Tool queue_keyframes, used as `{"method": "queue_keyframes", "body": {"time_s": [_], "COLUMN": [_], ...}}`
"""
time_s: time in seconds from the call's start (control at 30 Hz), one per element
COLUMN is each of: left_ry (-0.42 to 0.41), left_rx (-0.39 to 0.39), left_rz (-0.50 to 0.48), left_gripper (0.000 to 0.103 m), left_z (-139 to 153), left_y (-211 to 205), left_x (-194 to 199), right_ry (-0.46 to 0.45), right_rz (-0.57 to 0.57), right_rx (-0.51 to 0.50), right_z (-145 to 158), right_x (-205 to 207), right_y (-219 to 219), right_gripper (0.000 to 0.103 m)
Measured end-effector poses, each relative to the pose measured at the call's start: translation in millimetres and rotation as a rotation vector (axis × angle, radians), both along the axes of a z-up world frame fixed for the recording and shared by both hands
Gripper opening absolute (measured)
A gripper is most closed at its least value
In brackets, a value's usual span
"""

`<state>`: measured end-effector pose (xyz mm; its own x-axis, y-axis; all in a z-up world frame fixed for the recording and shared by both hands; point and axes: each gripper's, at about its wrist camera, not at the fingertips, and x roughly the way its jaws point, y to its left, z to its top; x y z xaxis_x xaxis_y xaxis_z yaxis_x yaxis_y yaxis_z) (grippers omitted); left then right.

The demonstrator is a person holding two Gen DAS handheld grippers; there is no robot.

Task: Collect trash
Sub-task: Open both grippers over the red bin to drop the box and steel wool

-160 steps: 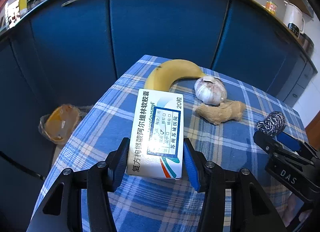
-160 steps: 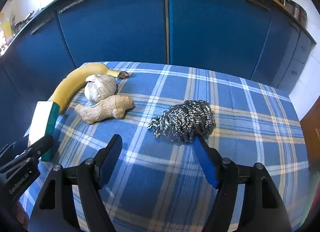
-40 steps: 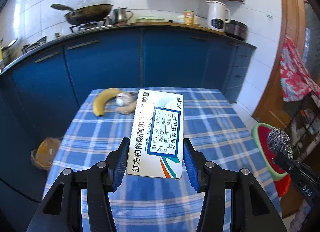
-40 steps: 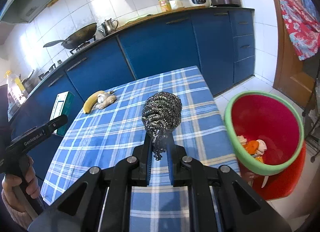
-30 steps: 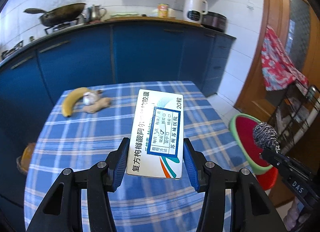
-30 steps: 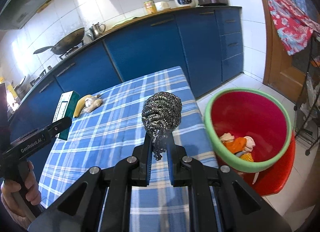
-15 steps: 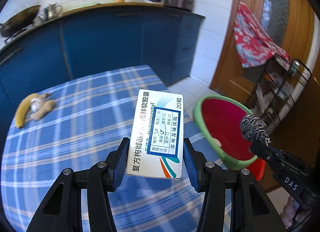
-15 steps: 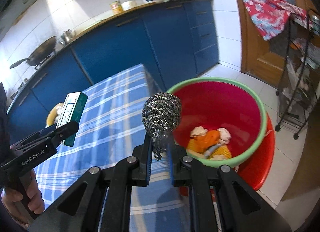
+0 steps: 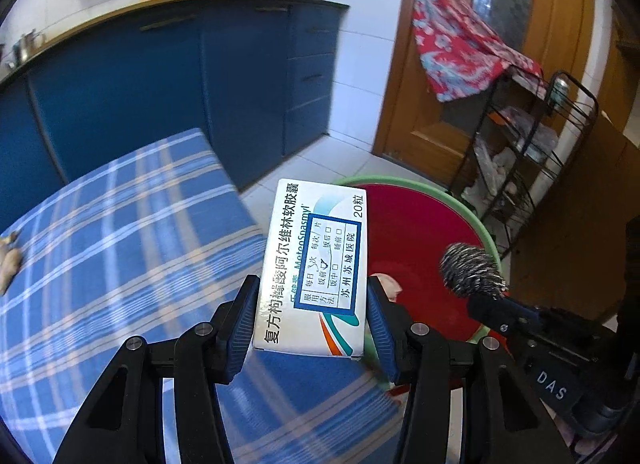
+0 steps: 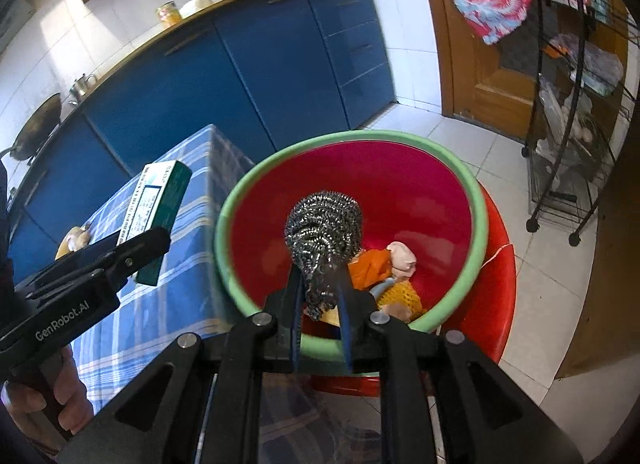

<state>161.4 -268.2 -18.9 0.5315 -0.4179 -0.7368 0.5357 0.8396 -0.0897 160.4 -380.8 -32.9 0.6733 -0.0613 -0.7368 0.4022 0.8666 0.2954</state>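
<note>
R gripper over red bin, fingers just easing apart, steel scourer between: release fully. L gripper fingers clamping medicine box: shift over bin, then drop.

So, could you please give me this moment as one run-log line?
left gripper: shut on medicine box | right gripper: jaws just opening, steel scourer between them | over red bin

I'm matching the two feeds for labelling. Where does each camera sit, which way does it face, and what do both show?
Left wrist: on the left gripper, facing down past its white medicine box to the red bin with green rim; own fingers show.
Right wrist: on the right gripper, above that bin; jaws just opening around the steel wool scourer; a hand shows.
Shared: bin, box, scourer, blue checked tablecloth.
</note>
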Motion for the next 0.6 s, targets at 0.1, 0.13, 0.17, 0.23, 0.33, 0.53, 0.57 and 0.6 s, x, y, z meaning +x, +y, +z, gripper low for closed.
{"method": "queue_keyframes", "body": {"time_s": [0.1, 0.13, 0.17, 0.23, 0.33, 0.53, 0.57, 0.6], "left_ry": [0.010, 0.011, 0.013, 0.021, 0.021, 0.021, 0.020, 0.019], "left_rx": [-0.002, -0.006, -0.009, -0.012, -0.017, -0.019, -0.021, -0.023], "left_rz": [-0.034, -0.045, -0.055, -0.074, -0.080, -0.066, -0.063, -0.057], "left_gripper": [0.053, 0.053, 0.053, 0.054, 0.062, 0.062, 0.062, 0.063], "left_z": [-3, -4, -5, -6, -7, -6, -6, -5], "left_y": [-15, -19, -23, -28, -31, -28, -24, -22], "left_x": [4, 5, 5, 5, 4, 3, 3, 3], "right_ry": [-0.001, -0.006, -0.012, -0.028, -0.040, -0.052, -0.055, -0.058], "right_rz": [-0.015, -0.021, -0.023, -0.029, -0.035, -0.043, -0.043, -0.042], "right_rx": [0.010, 0.019, 0.029, 0.040, 0.037, 0.036, 0.033, 0.031], "right_z": [-4, -5, -6, -6, -4, 0, 2, 3], "right_x": [1, 0, 0, -2, -4, -8, -9, -10], "right_y": [-8, -11, -13, -16, -18, -16, -15, -13], "right_gripper": [0.021, 0.025, 0.028, 0.035, 0.036, 0.038, 0.038, 0.038]}}
